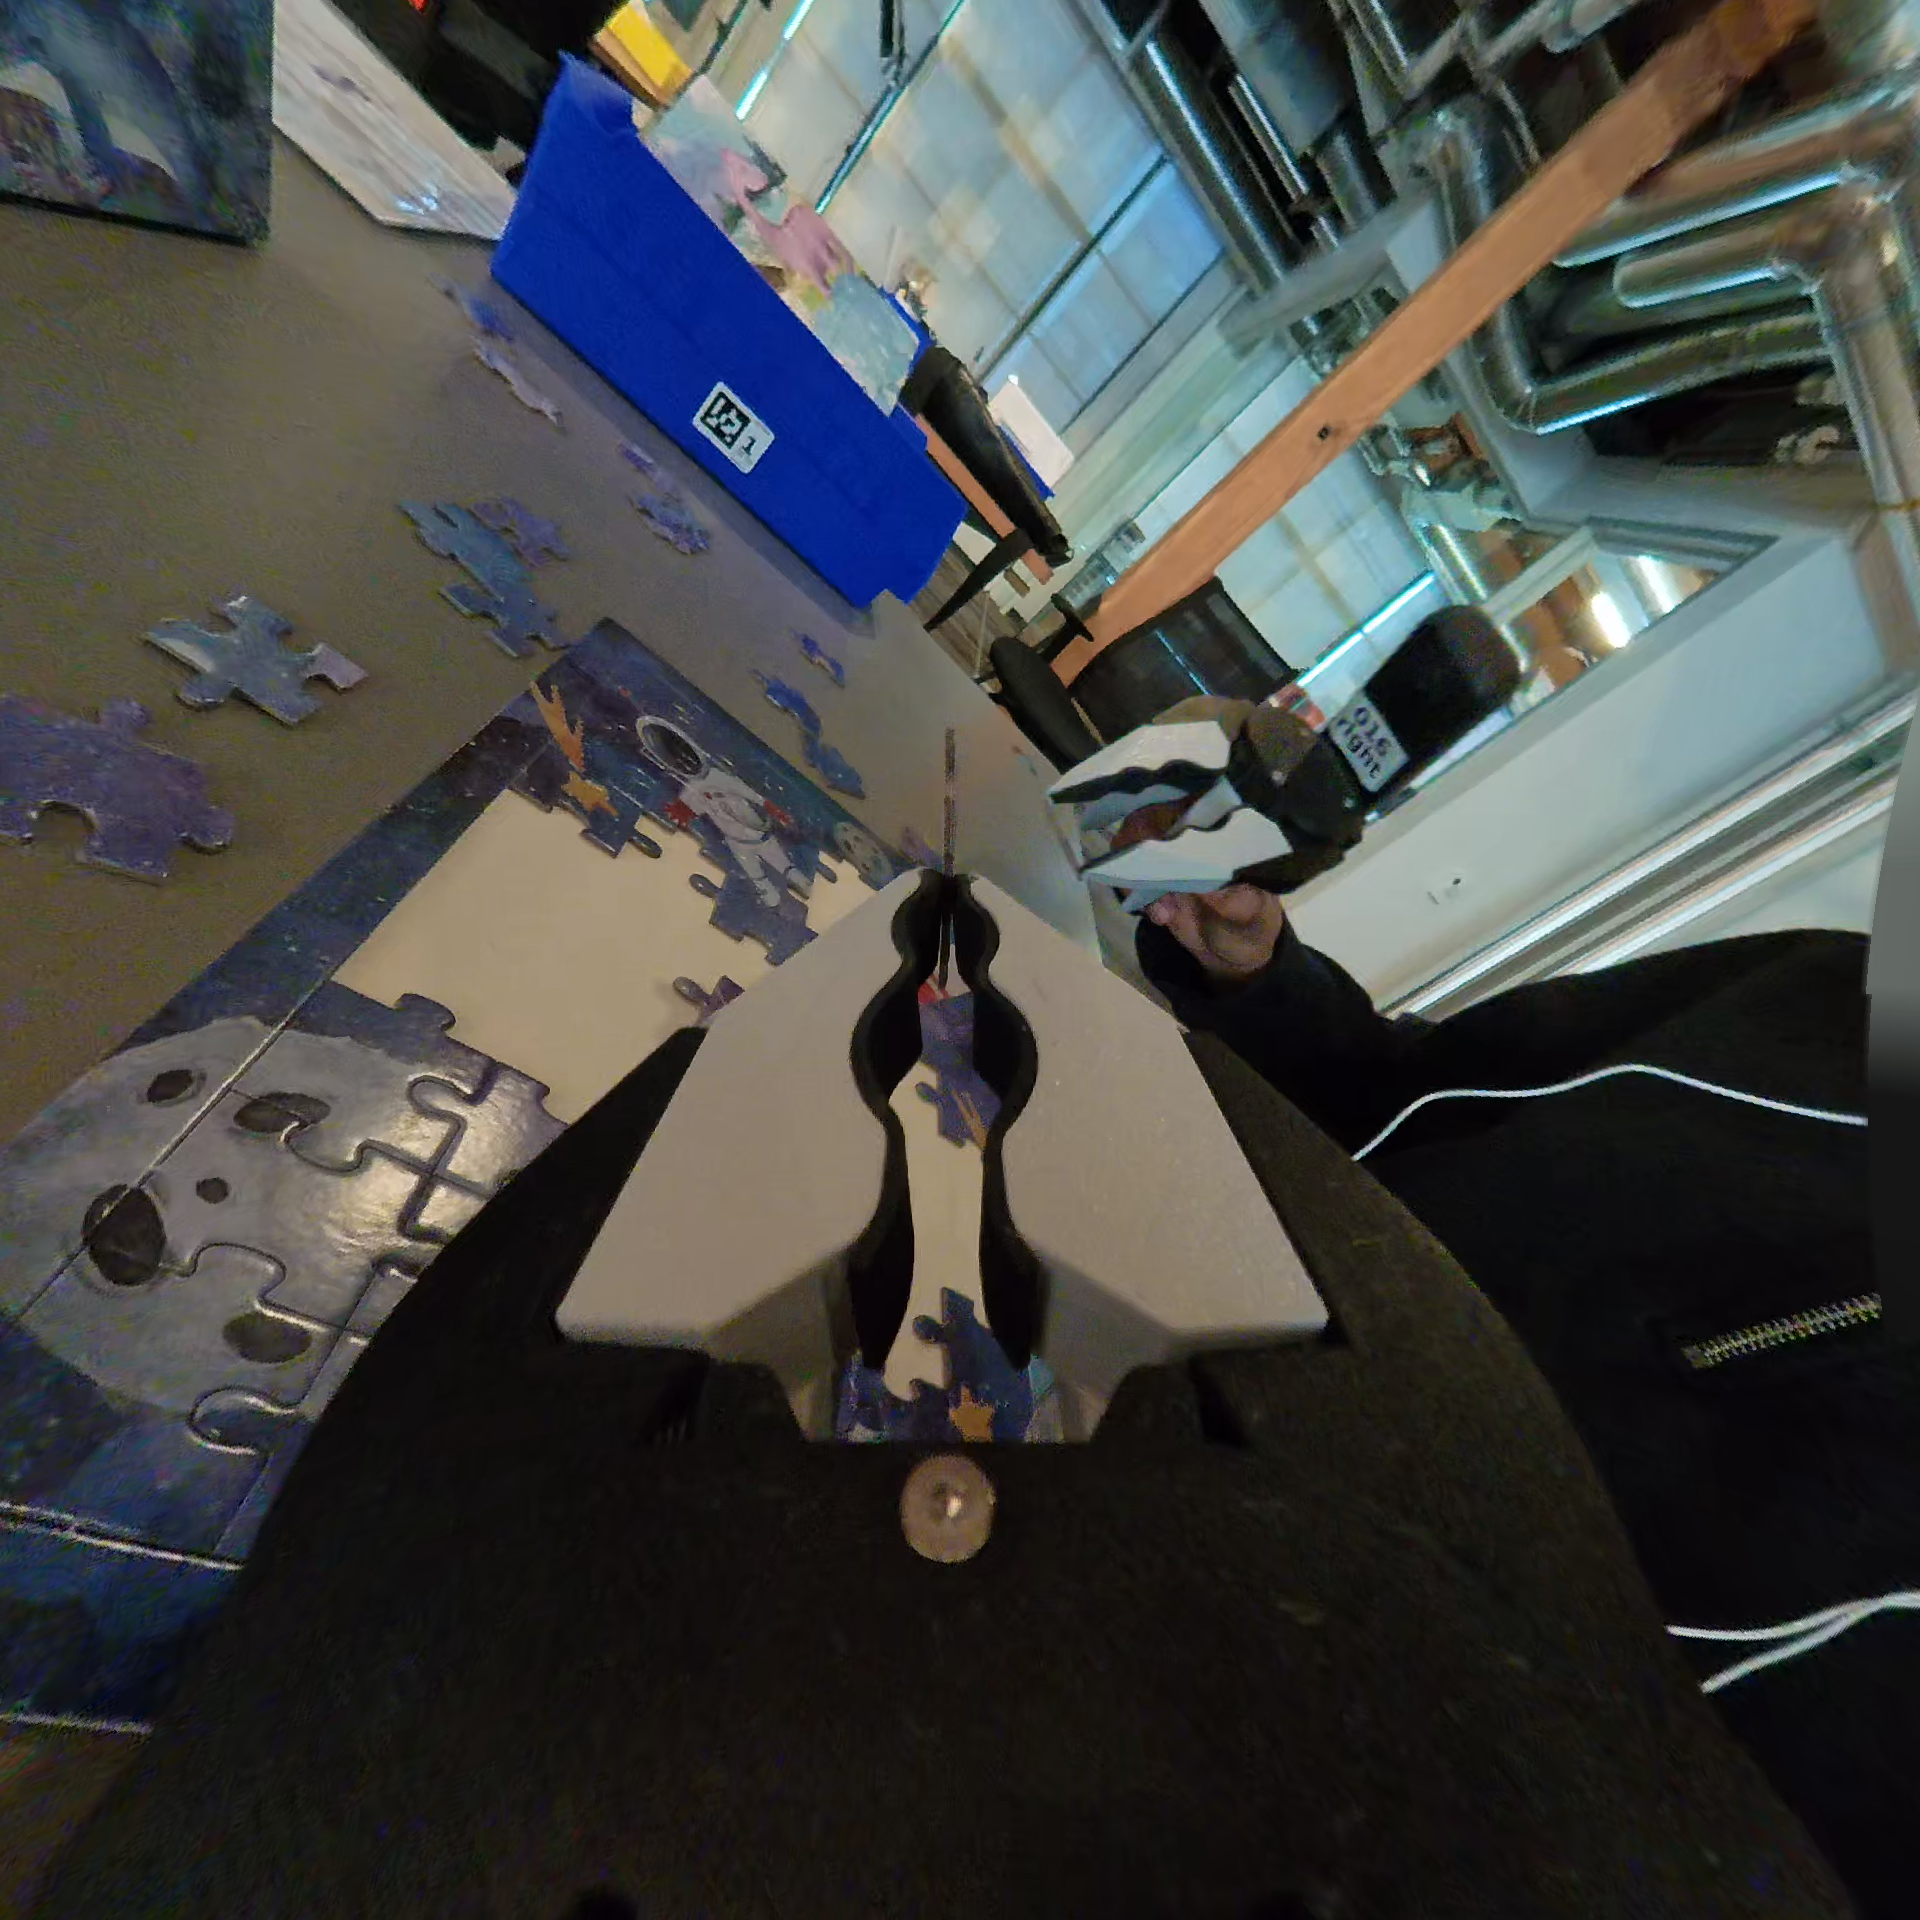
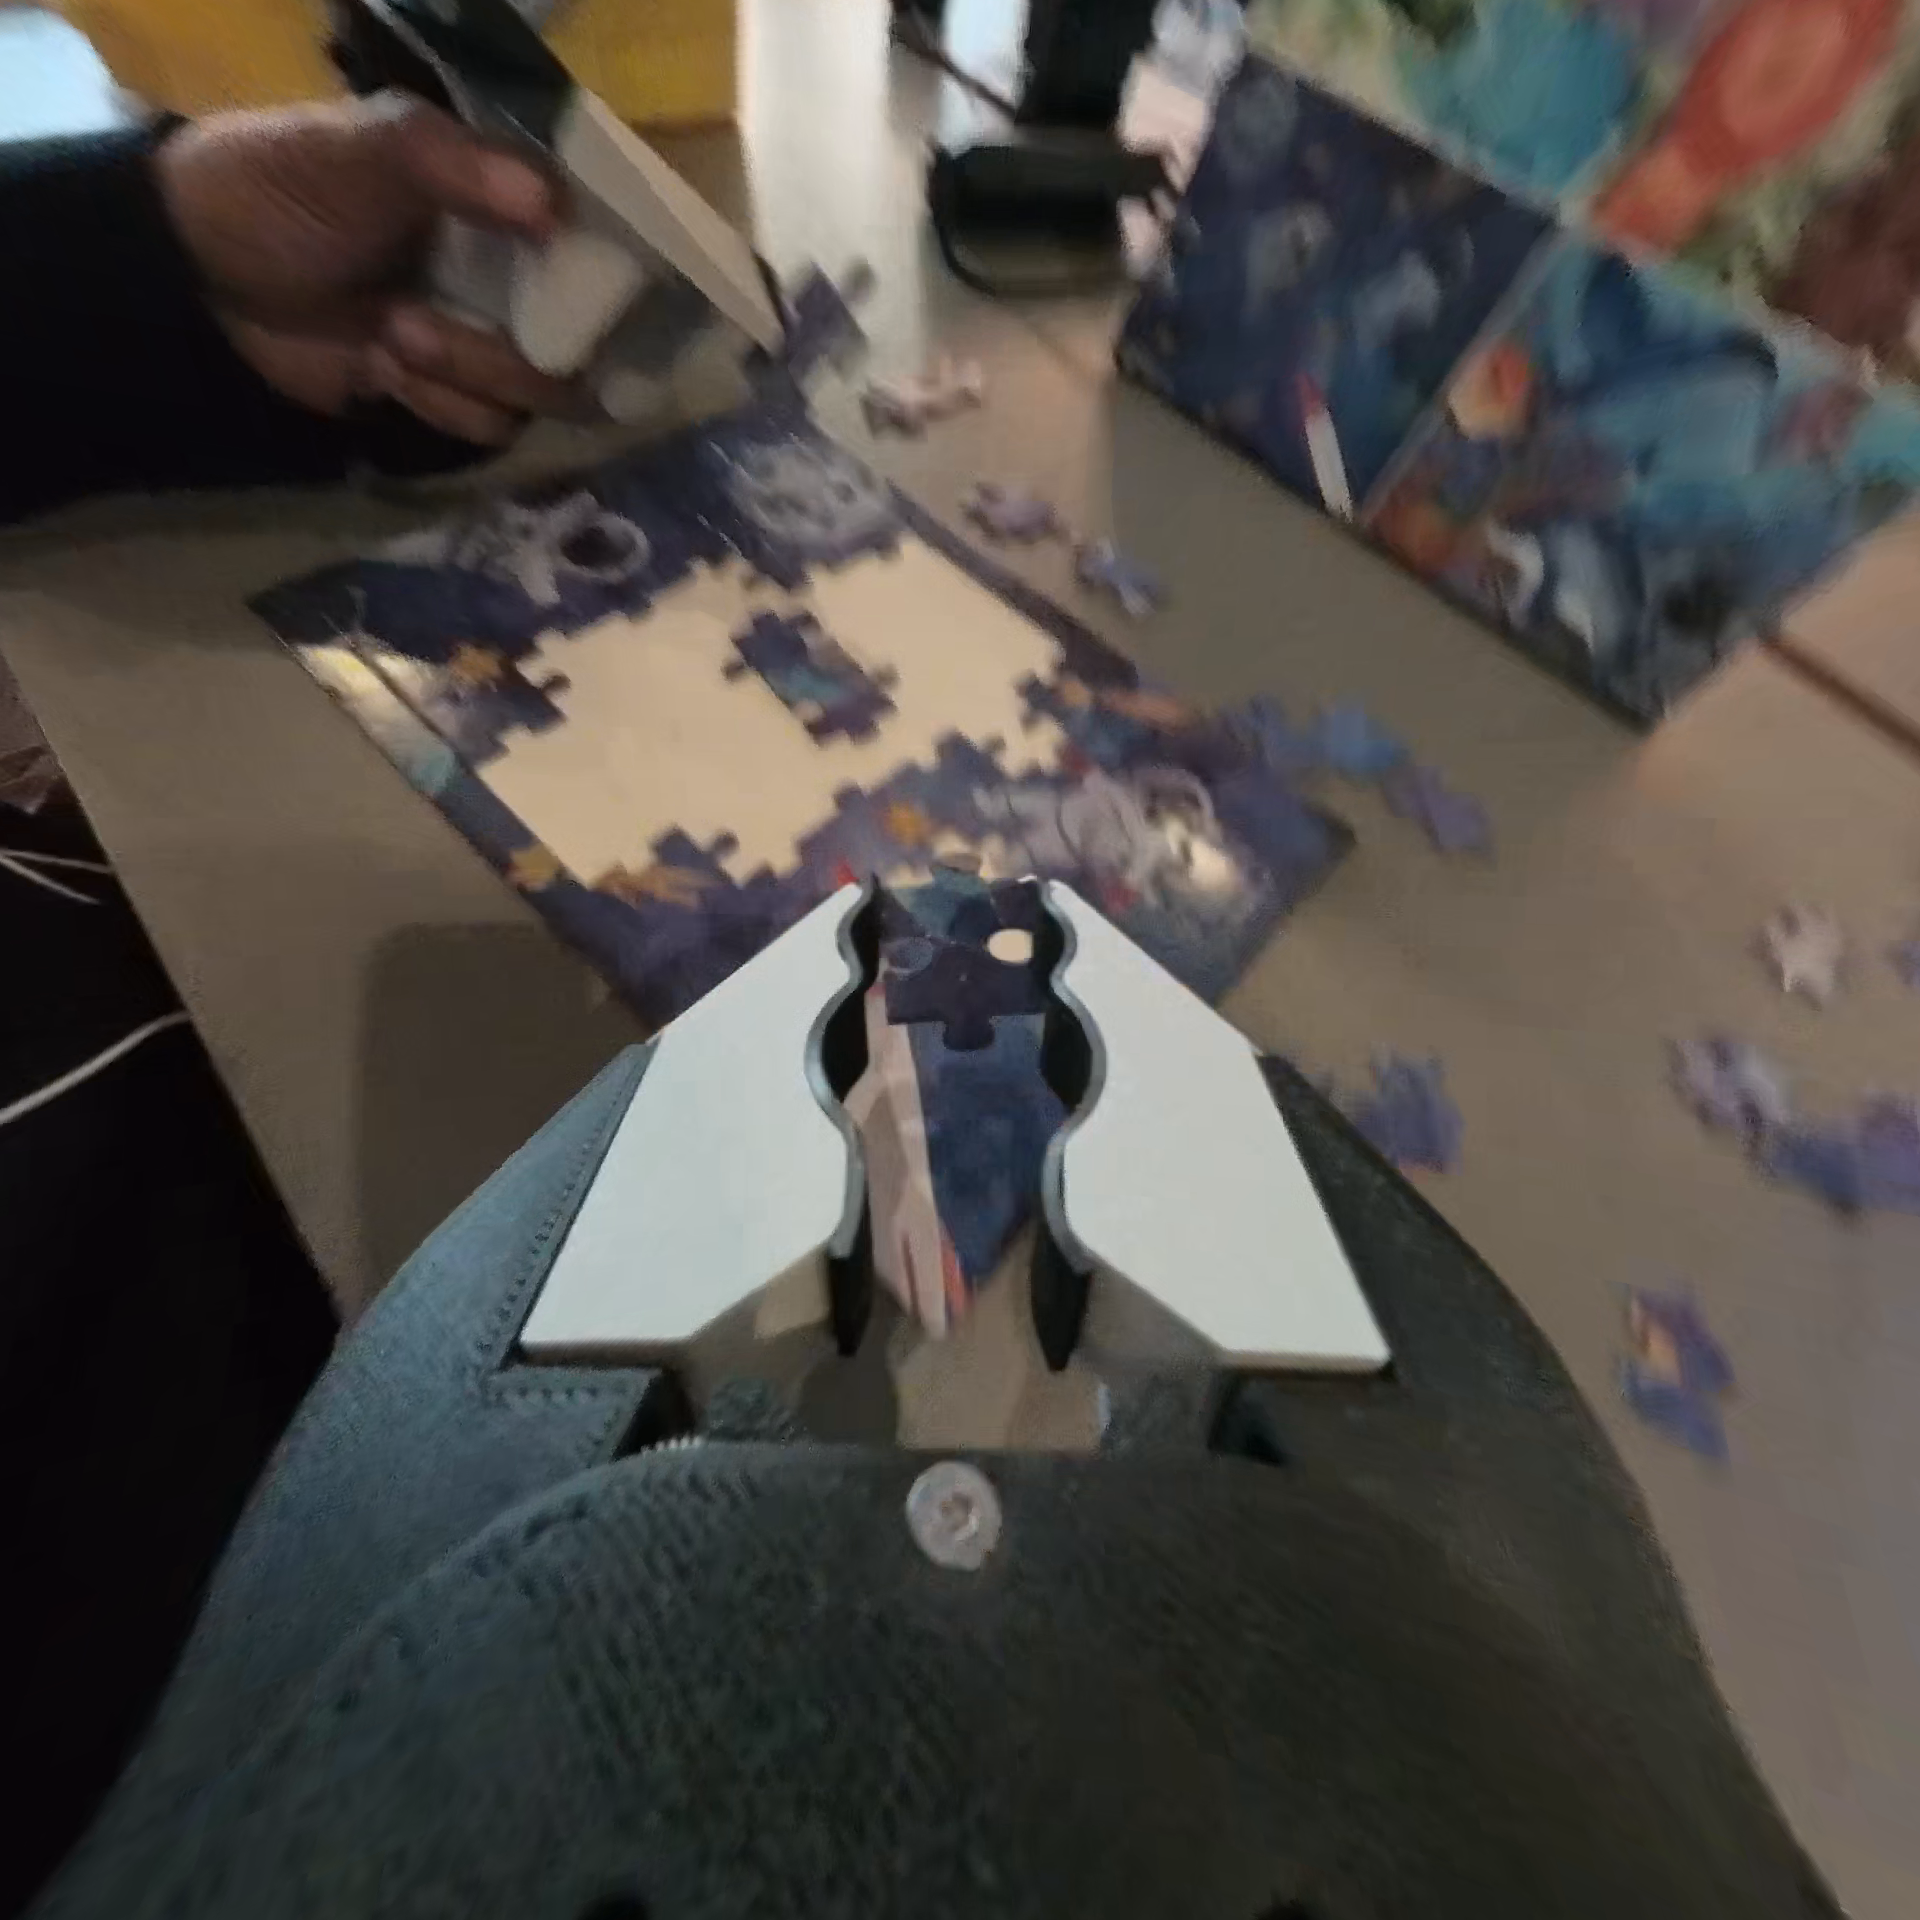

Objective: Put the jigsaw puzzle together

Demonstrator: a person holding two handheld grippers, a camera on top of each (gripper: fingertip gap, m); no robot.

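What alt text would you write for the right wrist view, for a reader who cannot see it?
The right hand-held gripper pinches a dark blue puzzle piece above a half-finished space puzzle on a tan table. Loose pieces lie to the right, and the left hand-held gripper hovers beyond.

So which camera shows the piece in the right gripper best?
The right wrist view: the piece faces the camera flat between the right gripper's fingertips. In the left wrist view that gripper sits far off, with its piece barely visible.
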